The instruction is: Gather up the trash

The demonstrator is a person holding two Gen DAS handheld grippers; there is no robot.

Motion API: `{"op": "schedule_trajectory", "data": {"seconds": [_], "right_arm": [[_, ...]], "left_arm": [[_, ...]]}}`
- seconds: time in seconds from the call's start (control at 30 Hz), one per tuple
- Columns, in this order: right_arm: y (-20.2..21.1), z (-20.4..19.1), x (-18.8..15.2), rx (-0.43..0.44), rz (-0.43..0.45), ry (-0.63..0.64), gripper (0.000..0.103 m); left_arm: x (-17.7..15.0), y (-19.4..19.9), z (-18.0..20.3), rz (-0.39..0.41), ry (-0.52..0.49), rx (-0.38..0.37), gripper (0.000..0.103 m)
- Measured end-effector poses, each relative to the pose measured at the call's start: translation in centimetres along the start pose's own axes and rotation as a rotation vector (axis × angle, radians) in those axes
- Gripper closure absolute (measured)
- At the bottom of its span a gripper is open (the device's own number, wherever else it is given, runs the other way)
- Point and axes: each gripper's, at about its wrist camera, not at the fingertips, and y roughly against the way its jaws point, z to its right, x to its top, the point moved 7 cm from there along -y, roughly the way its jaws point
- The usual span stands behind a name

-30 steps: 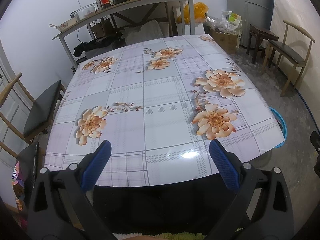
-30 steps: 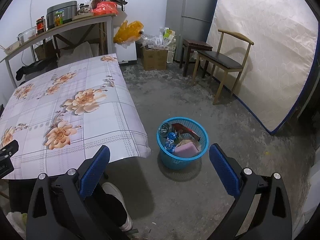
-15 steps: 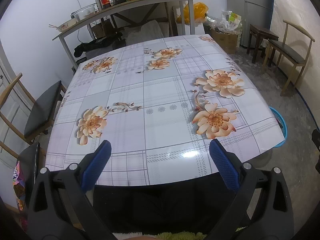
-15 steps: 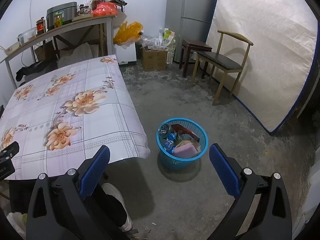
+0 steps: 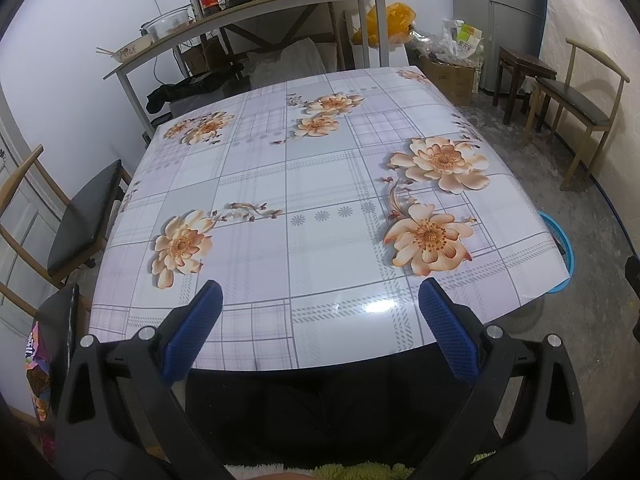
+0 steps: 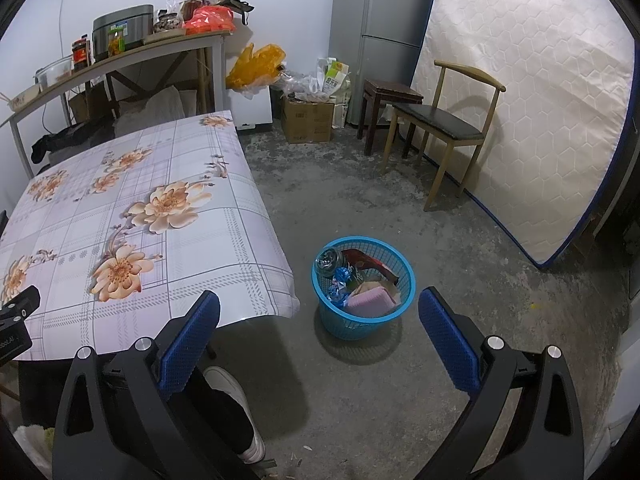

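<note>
Judging from the bare table [image 5: 320, 200], collection appeared complete or nearly so: no trash lay on the flowered cloth. Both the left gripper [image 5: 318, 330] and the right gripper [image 6: 318, 330] stood wide apart and held nothing. The trash sat in the blue basket [image 6: 362, 322] on the floor just beside the table's near right corner: a pink block [image 6: 370, 302], crumpled wrappers [image 6: 340, 280] and a clear container [image 6: 330, 262].

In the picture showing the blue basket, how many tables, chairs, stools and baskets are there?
Tables: 2, the flowered table and the long side table
Chairs: 1, the wooden chair
Stools: 1, the dark stool
Baskets: 1, the blue basket
Total: 5
</note>
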Motion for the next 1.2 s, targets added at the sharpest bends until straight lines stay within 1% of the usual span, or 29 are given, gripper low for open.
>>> {"op": "schedule_trajectory", "data": {"seconds": [1.2], "right_arm": [[0.20, -0.03, 0.06, 0.001, 0.003, -0.001, 0.006]], "left_arm": [[-0.18, 0.00, 0.04, -0.006, -0.002, -0.003, 0.008]]}}
